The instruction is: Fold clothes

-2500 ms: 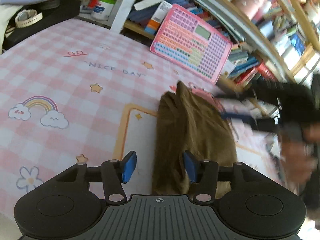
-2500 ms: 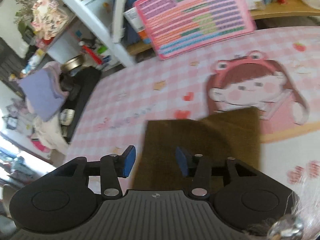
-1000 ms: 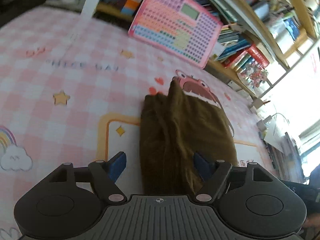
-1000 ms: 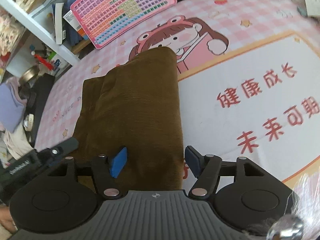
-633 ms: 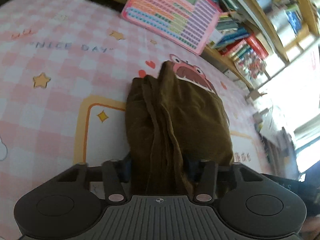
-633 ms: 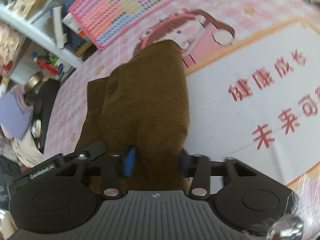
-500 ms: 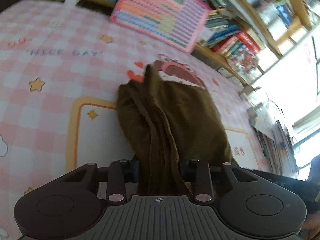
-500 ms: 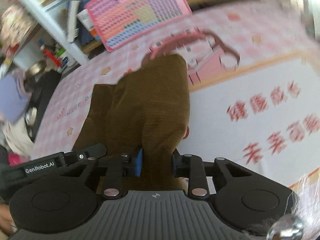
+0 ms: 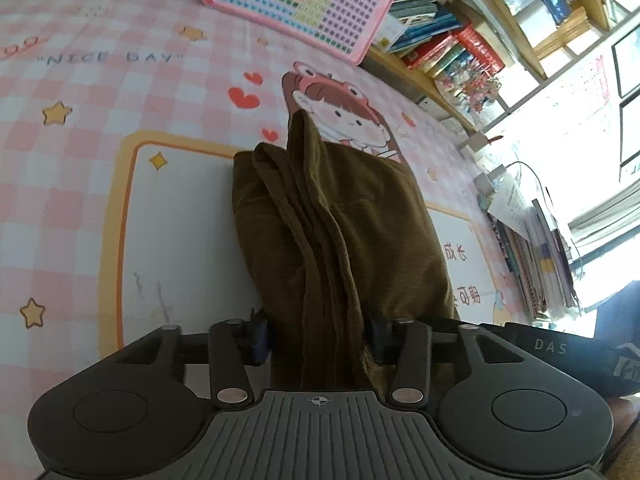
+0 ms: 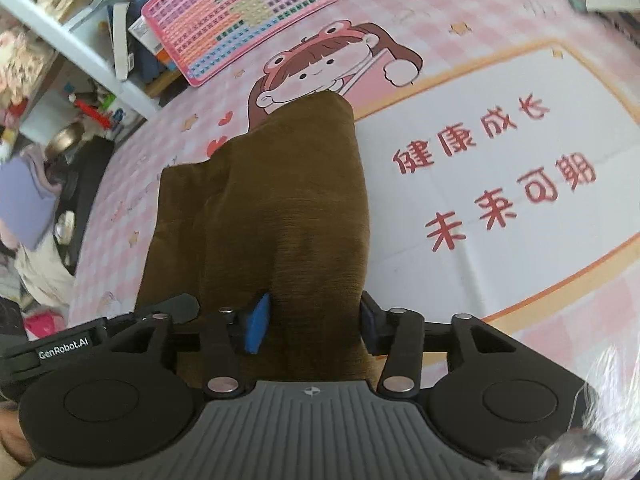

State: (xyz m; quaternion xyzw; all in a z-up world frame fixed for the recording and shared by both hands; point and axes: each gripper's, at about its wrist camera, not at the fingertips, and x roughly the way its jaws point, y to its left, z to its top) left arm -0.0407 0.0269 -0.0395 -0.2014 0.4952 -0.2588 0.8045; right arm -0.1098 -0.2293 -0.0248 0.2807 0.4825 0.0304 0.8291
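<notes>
In the left wrist view, the pink checked mat [image 9: 80,168] fills the left of the frame. At lower centre the left tool [image 9: 318,338] is clamped on the near end of the brown garment [image 9: 340,208], with several stacked layers bunched between its blue pads. From there the cloth runs up the middle of the frame toward the cartoon girl print [image 9: 344,108].

In the right wrist view, the garment [image 10: 280,200] lies as a long, narrow, layered strip from the lower centre to the upper middle. The right tool [image 10: 312,324] is pinched on the same near end, just beside the left tool's body [image 10: 120,336] at lower left.

Judging by the layers, the garment is already folded lengthwise. With both tools holding one end, a crosswise fold toward the far end looks to be in hand, and that end has yet to be laid over.

Both tool bodies hide the gripped edge, so I cannot tell how even it is or whether the near end is lifted off the mat. What kind of garment it is stays unclear. The right edge of the left view is washed out by window light.
</notes>
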